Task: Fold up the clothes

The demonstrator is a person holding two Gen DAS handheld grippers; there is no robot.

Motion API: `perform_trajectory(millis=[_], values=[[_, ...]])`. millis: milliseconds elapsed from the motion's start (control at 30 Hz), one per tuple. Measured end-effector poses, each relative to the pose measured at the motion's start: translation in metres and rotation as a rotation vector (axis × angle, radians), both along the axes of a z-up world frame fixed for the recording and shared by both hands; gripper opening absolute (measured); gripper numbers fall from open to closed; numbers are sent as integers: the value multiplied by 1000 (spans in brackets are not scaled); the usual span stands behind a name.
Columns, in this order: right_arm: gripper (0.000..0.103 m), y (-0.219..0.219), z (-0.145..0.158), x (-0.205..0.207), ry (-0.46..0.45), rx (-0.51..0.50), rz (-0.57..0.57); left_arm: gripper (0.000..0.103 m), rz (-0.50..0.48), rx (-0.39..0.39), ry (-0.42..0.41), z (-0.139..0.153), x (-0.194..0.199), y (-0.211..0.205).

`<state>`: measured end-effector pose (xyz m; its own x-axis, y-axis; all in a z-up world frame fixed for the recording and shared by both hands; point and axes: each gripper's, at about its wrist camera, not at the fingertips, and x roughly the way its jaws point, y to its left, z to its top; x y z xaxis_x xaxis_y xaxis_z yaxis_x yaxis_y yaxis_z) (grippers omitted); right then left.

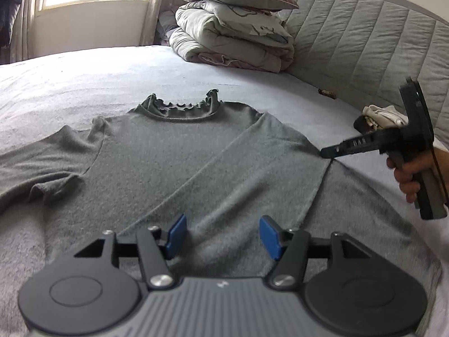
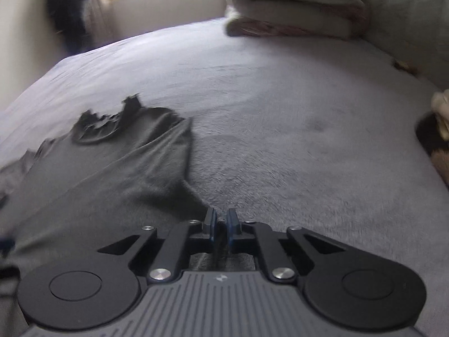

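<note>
left wrist view: the grey sweater (image 1: pixel 174 151) lies flat on the bed (image 1: pixel 84 73), its ruffled collar (image 1: pixel 179 106) at the far end and its hem toward the camera, so the long axis runs from the near edge of the bed away toward the stacked bedding (image 1: pixel 233 28). one sleeve (image 1: pixel 224 168) is already folded in, lying as a diagonal band from the shoulder on the headboard (image 1: pixel 364 36) side down toward the hem; the other sleeve (image 1: pixel 42 163) is spread out on the window side of the collar. the left gripper (image 1: pixel 221 234) hangs just above the lower body of the sweater, its blue pads standing apart with only cloth below them, nothing pinched. the right gripper (image 1: pixel 327 153) comes in from the headboard side, its tip at the sweater's folded side edge, held in a hand (image 1: pixel 407 174).

right wrist view (blurred): the sweater (image 2: pixel 112 174) lies on the window side of the right gripper (image 2: pixel 220 224), collar (image 2: pixel 106 123) pointing away. its jaws are nearly closed at the sweater's edge; whether cloth is caught between them cannot be told. judging by position, the left gripper is nearer the spread sleeve, so that fold likely falls to it, swung across the long axis toward the collar line.
</note>
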<state>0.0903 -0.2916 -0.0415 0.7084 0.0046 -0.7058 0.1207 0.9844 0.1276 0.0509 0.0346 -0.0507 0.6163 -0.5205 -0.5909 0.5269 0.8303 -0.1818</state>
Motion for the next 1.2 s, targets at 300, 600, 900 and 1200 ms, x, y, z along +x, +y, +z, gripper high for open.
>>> perform_trajectory(millis=[300, 600, 900, 1200], values=[[13, 11, 15, -4, -158, -10, -17, 66, -4, -20, -14, 5, -6, 6], [13, 56, -13, 25, -144, -62, 117, 71, -25, 17, -32, -3, -10, 0], [8, 36, -15, 51, -159, -48, 85, 81, -49, 39, -47, -6, -14, -7], [13, 39, -18, 75, -174, -74, 86, 85, -56, 60, -58, -7, -17, -12]])
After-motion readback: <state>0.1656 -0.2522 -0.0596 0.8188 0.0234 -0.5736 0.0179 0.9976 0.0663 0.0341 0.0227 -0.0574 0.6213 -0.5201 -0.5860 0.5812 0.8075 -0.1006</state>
